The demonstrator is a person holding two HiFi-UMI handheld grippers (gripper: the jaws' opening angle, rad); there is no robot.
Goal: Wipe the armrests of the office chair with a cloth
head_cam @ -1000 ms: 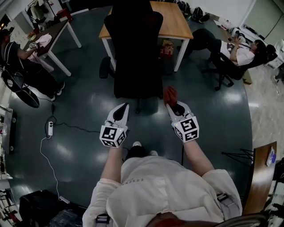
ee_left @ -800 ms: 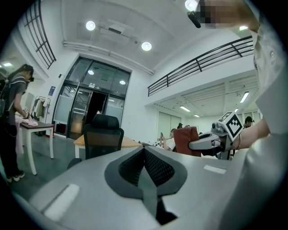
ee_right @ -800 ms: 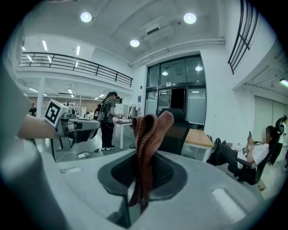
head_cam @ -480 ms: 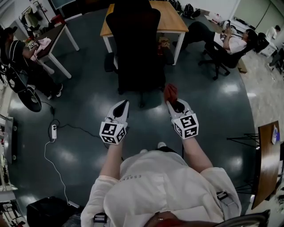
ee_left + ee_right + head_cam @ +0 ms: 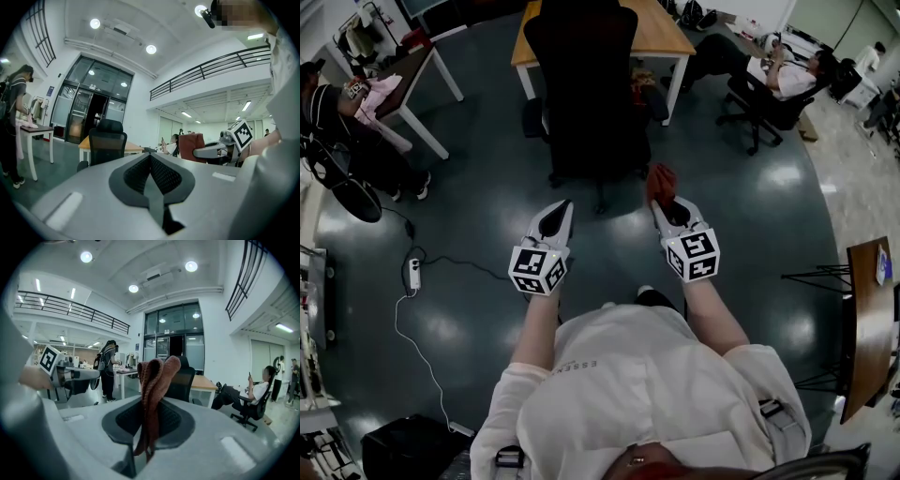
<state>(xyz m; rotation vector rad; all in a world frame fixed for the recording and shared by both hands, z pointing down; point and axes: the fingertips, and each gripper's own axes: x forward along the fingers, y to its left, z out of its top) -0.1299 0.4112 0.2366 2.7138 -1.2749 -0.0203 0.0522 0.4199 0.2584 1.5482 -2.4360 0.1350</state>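
Rust-red cloth [image 5: 152, 390] stays pinched upright in the right gripper [image 5: 664, 204], jaws closed on it; left gripper [image 5: 555, 216] closed, empty; over the last second the person shuffled, but both grippers are held as before, just short of the office chair [image 5: 586, 84]; armrests [image 5: 532, 120] untouched, wiping not begun.

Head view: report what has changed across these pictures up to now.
Little has changed. The person's foot has shifted in a step, and the black mesh office chair sits slightly higher in the view. The left gripper and right gripper barely moved. Nothing was taken or let go: the right stays shut on the reddish-brown cloth, the left stays shut and empty.
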